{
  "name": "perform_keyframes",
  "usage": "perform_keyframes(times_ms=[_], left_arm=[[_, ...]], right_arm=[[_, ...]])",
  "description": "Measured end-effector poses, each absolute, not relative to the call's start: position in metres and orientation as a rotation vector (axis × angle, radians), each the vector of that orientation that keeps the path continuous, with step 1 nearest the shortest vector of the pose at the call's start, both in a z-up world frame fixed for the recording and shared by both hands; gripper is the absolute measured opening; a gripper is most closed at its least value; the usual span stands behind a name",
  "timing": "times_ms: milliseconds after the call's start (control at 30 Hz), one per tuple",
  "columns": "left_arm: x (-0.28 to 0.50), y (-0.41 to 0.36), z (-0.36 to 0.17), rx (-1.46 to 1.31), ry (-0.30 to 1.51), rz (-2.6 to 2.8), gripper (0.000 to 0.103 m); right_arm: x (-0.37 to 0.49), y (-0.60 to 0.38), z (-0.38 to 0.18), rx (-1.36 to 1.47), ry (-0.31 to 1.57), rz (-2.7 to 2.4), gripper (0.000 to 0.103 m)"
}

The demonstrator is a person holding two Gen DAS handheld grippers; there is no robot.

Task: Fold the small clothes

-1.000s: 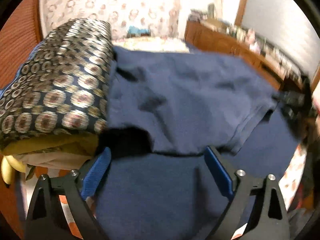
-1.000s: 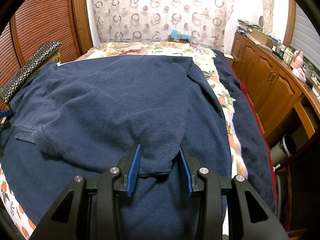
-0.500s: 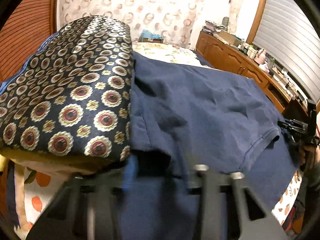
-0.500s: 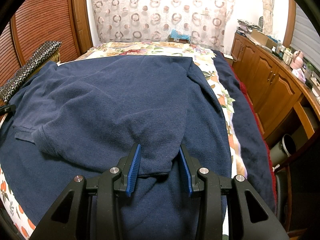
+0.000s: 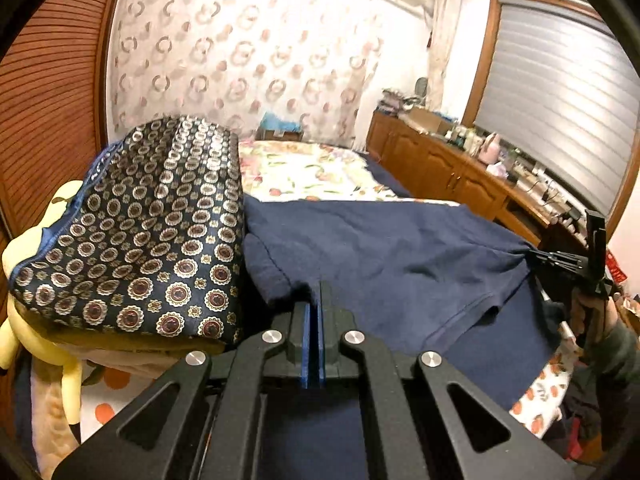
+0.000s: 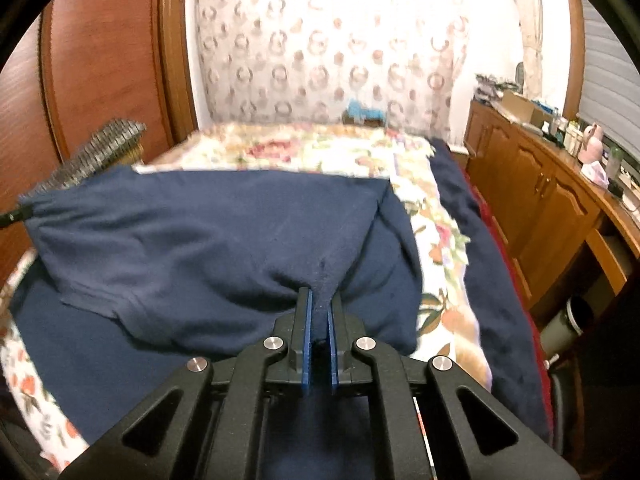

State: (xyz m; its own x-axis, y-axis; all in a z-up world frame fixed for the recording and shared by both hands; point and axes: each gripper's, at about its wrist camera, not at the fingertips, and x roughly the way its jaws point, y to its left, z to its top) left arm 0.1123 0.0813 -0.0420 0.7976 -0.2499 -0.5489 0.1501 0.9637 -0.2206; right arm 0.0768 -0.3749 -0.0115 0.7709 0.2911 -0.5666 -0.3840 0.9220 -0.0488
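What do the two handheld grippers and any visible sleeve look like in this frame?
Both the left gripper and right gripper are matte black angular linkages with triangular cut-outs, round silver pivot bolts and flat blue finger pads. No cables show. In the left view, a dark greenish sleeve covers the right wrist.

Each black tool (image 5: 315, 300) has blue pads (image 6: 307, 344), silver screws, and triangular cut-outs.

Open room ahead over the flat floral bedspread (image 6: 320, 152) toward the curtain (image 6: 328, 52). Blocked on the left by a tall patterned cushion (image 5: 160, 232) just beside the navy garment (image 5: 380, 248); hemmed on the right by wooden cabinets (image 6: 536, 196) along the bed's edge.
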Motion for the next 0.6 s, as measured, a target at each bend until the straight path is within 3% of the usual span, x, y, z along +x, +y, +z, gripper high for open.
perform_keyframes(times_ms=[600], left_arm=[[0.059, 0.084, -0.025, -0.184, 0.542, -0.246, 0.003]], right_arm=[[-0.001, -0.4, 0.021, -0.082, 0.486, 0.456, 0.005]])
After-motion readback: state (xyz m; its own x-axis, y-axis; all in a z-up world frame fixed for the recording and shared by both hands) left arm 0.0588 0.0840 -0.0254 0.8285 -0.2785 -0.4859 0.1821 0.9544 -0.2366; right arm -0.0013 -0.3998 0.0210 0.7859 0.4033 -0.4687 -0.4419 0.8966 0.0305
